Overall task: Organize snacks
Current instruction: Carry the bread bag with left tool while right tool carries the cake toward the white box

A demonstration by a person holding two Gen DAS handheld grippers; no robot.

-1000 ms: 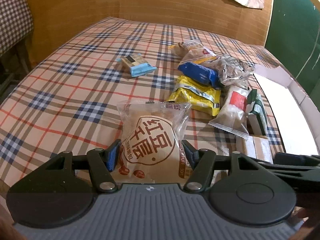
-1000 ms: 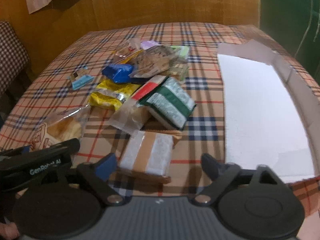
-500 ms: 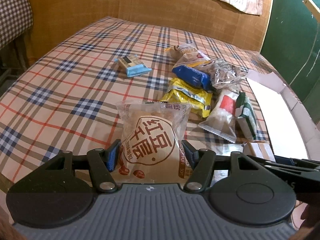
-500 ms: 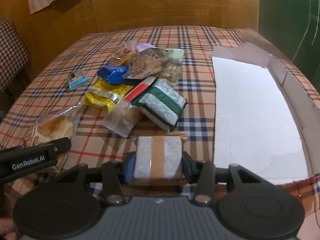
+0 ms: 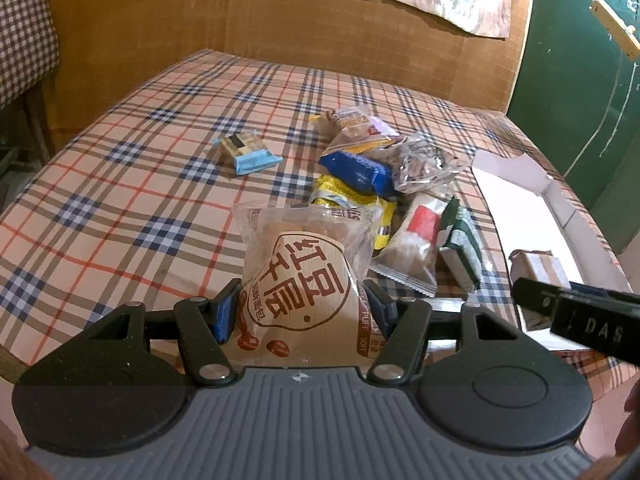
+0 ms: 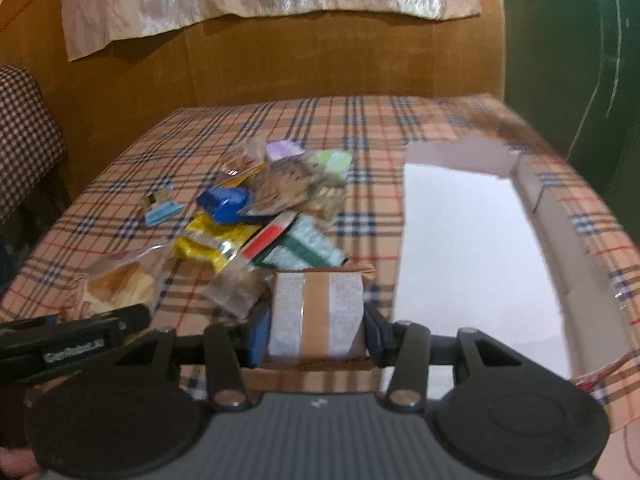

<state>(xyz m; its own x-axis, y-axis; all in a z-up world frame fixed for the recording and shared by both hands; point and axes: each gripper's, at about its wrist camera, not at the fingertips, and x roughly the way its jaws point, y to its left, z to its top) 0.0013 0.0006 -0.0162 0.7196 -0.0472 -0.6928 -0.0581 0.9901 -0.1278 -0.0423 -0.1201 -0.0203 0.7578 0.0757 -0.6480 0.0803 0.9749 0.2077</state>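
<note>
My left gripper point(image 5: 302, 314) is shut on a clear bread packet with red Chinese print point(image 5: 308, 276) and holds it above the plaid table. My right gripper point(image 6: 316, 332) is shut on a brown-and-white wrapped snack bar point(image 6: 318, 312), lifted off the table; the bar also shows in the left wrist view point(image 5: 536, 268). A pile of snacks lies mid-table: a blue packet point(image 5: 356, 168), a yellow packet point(image 5: 352, 204), a clear crinkly bag point(image 5: 424, 160), a green-and-white pack point(image 5: 460, 248). A white shallow box point(image 6: 472, 248) lies to the right.
A small light-blue snack point(image 5: 250, 152) lies apart, left of the pile. The plaid tablecloth point(image 5: 132, 200) covers the table. A cardboard wall point(image 5: 280, 20) stands behind. A checked chair point(image 6: 24, 136) is at the left, a green wall point(image 6: 580, 40) at the right.
The right gripper closed on the brown-and-white bar and lifted it toward the white box. The left gripper raised the bread packet higher and tilted up.
</note>
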